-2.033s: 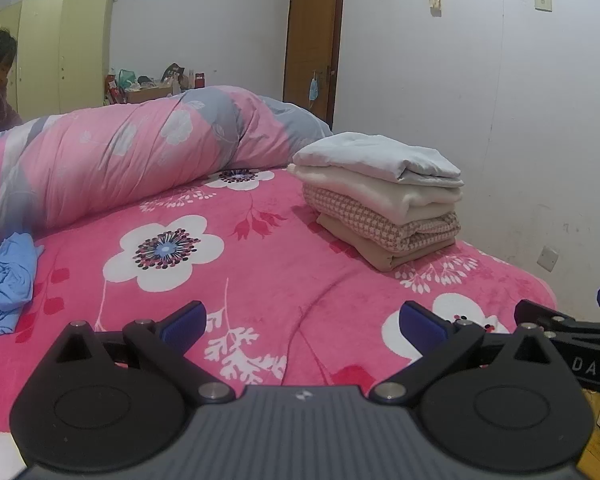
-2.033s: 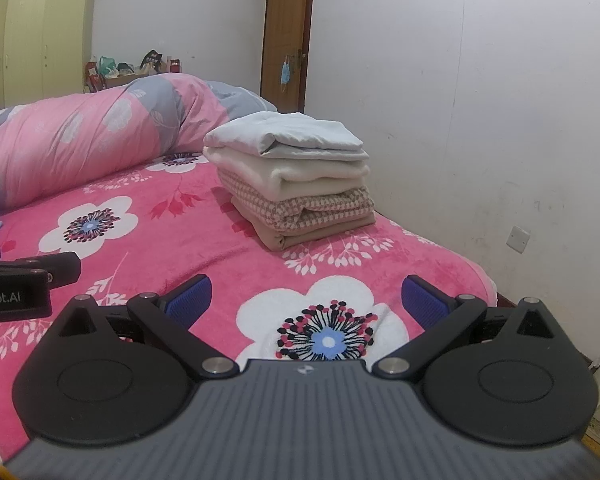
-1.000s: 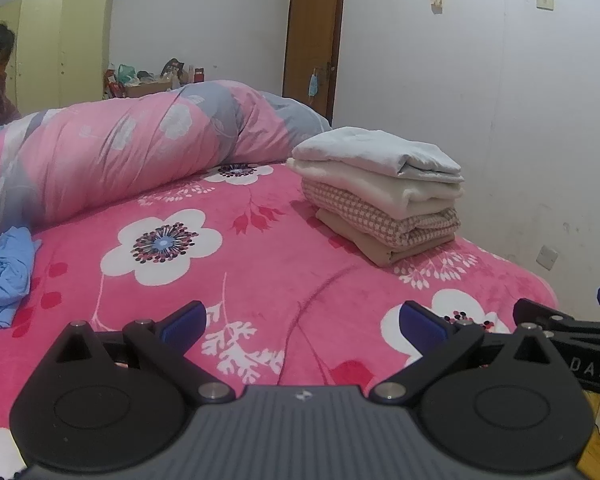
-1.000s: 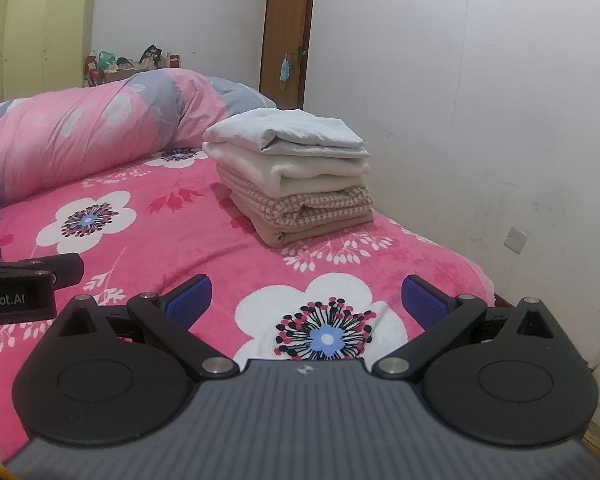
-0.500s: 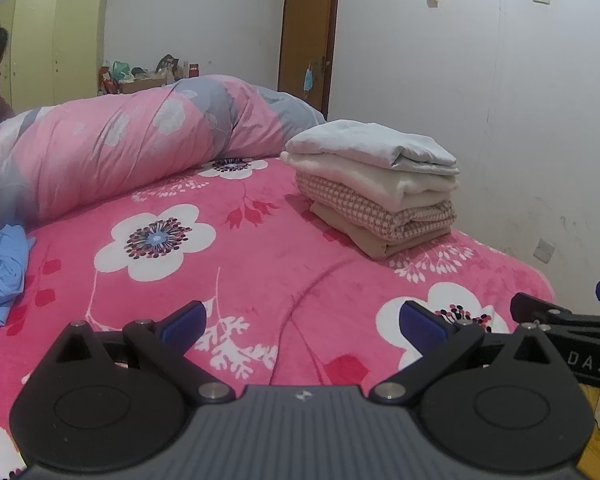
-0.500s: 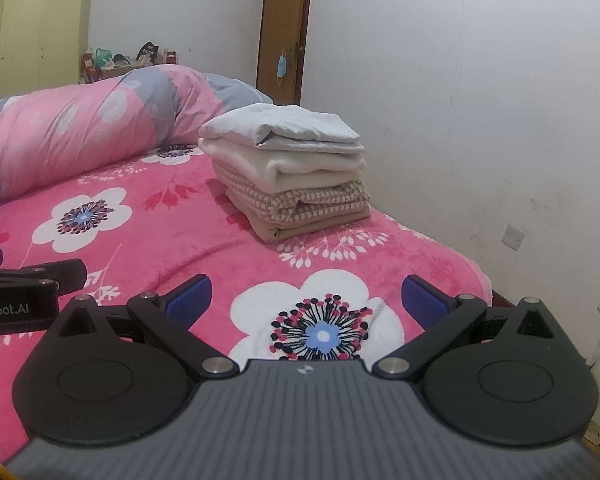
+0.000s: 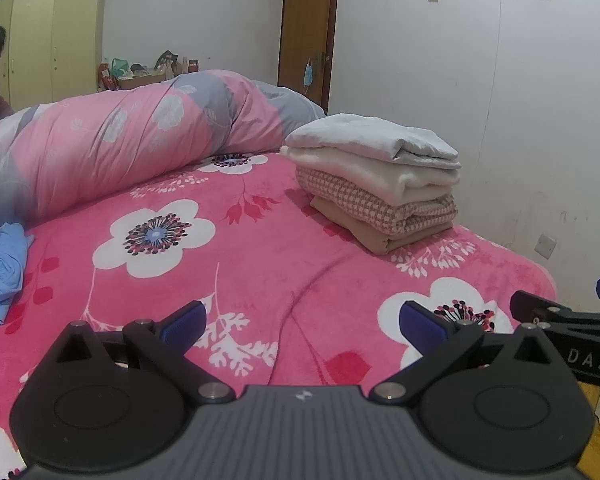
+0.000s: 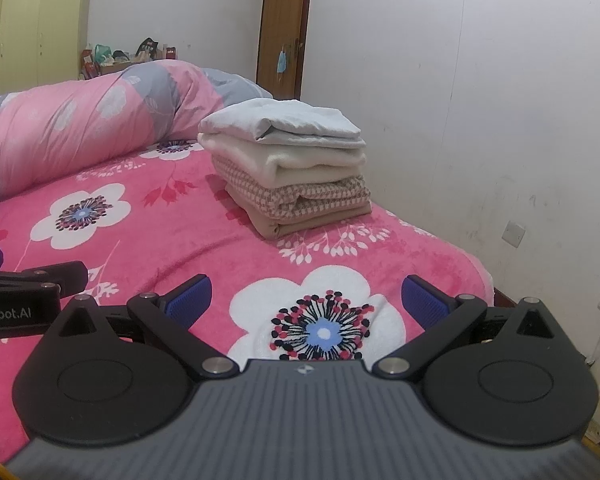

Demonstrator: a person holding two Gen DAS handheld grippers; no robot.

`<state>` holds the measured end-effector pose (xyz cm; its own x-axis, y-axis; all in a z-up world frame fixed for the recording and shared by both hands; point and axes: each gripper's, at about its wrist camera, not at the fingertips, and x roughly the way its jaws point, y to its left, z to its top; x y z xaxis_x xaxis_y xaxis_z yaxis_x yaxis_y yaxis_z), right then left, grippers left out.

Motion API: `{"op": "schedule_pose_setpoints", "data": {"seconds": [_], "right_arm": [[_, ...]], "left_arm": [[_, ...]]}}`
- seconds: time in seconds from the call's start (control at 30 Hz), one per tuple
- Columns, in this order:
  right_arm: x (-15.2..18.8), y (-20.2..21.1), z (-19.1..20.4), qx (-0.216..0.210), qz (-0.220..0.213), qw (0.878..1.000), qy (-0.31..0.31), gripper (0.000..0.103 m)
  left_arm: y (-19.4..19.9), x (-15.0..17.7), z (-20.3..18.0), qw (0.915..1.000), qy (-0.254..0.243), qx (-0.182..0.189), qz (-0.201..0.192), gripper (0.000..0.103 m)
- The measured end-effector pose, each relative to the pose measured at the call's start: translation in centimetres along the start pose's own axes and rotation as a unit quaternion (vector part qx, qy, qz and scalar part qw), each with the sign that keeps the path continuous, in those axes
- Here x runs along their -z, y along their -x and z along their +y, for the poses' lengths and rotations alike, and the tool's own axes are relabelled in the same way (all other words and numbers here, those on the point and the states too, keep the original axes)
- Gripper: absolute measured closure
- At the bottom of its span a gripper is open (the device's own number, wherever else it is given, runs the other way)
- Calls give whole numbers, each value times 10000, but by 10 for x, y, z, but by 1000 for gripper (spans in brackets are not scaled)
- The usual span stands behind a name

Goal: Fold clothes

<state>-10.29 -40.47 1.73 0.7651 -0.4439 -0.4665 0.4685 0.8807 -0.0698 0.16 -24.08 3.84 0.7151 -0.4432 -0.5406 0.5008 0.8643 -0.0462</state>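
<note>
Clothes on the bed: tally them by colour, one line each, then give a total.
Pale grey-white, top of the folded stack: 1
Cream, second in the stack: 1
Pink-and-white check, third: 1
Tan, bottom: 1
Light blue, crumpled and unfolded at the left edge: 1
Total: 5

Pink floral bed point(image 7: 260, 264) with folded stack point(image 7: 380, 184), blue garment point(image 7: 0, 272), rolled duvet point(image 7: 120, 148)

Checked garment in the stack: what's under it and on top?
Under the checked garment lies a folded tan one on the bedspread. On top: a cream one, then a pale grey one. Their overlapped faces are hidden.
</note>
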Motion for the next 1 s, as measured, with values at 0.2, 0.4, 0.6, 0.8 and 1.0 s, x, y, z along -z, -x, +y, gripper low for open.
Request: {"op": "schedule_pose_setpoints", "data": {"seconds": [0.2, 0.4, 0.6, 0.8, 1.0], "right_arm": [[0, -1, 1, 2, 9, 10000, -12, 1], [2, -2, 1, 2, 26, 10000, -27, 1], [3, -3, 0, -28, 28, 10000, -30, 1], [2, -4, 1, -45, 23, 10000, -22, 1], [2, -4, 1, -51, 28, 10000, -21, 1]], "left_arm": [[-1, 2, -2, 10000, -39, 5, 5, 0], [-1, 3, -3, 10000, -64, 0, 16, 0], [0, 2, -4, 10000, -61, -19, 8, 0], [1, 3, -4, 10000, -74, -18, 11, 0], [1, 3, -2, 10000, -76, -26, 15, 0]]}}
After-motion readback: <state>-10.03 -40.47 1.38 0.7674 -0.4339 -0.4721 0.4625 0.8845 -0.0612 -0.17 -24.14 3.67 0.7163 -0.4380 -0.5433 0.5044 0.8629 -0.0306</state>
